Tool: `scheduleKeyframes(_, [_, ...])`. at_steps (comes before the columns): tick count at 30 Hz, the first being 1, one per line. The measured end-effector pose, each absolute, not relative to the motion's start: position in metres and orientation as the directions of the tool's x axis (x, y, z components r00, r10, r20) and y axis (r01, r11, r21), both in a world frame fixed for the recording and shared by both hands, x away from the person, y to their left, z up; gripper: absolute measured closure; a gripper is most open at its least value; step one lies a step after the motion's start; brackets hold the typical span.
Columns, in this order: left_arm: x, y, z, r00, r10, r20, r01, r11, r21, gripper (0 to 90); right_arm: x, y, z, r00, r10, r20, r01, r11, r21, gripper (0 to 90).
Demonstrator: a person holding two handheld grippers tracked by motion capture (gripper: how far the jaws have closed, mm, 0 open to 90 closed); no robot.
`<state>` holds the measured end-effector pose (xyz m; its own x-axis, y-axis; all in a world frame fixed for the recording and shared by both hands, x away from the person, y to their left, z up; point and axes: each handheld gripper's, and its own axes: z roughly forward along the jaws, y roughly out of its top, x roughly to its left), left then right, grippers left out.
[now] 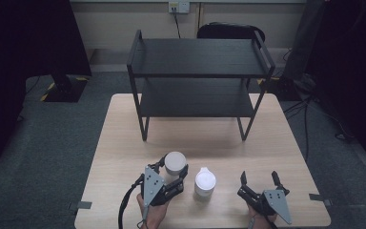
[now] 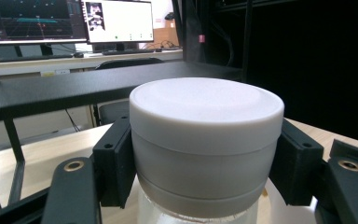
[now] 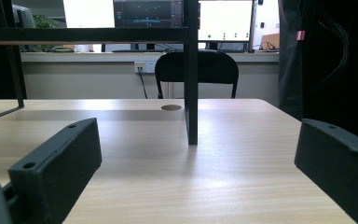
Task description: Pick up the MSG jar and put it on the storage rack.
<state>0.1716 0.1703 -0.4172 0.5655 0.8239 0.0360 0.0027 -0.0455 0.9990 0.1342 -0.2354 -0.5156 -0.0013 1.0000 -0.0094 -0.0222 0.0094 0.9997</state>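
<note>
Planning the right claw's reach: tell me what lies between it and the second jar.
Bare tabletop lies between the right claw and the free-standing jar, seen in the high view.

A: Left gripper (image 1: 175,168)?
B: Jaws clamped around a jar (image 1: 175,162), hand (image 1: 151,215) low behind.
A: Right gripper (image 1: 260,178)?
B: Jaws spread wide, nothing between, sitting low near the table.

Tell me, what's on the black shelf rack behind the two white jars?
Both tiers of the black shelf rack look bare. The top board hides the rear of the lower tier. The left gripper holds one jar; the other jar stands beside it.
</note>
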Motion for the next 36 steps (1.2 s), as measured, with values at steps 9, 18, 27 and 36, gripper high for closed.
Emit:
scheduleKeyframes(9, [0.195, 0.186, -0.385, 0.618, 0.786, 0.023, -0.017, -0.015, 1.0, 34.2, 0.134, -0.235, -0.516, 0.0, 1.0, -0.01, -0.022, 0.01, 1.0, 0.0])
scheduleKeyframes(18, [0.216, 0.193, -0.357, 0.659, 0.752, 0.012, -0.045, 0.024, 0.999, 34.2, 0.134, -0.235, -0.516, -0.001, 1.0, -0.009, -0.022, 0.009, 1.0, 0.0])
scheduleKeyframes(27, [0.237, 0.198, -0.323, 0.697, 0.717, 0.003, -0.054, 0.049, 0.997, 34.2, 0.134, -0.235, -0.516, 0.001, 1.0, -0.01, -0.022, 0.01, 1.0, 0.0])
scheduleKeyframes(36, [0.27, 0.202, -0.283, 0.737, 0.675, -0.01, -0.052, 0.072, 0.996, 34.2, 0.134, -0.236, -0.516, -0.002, 1.0, -0.01, -0.022, 0.01, 1.0, 0.0])
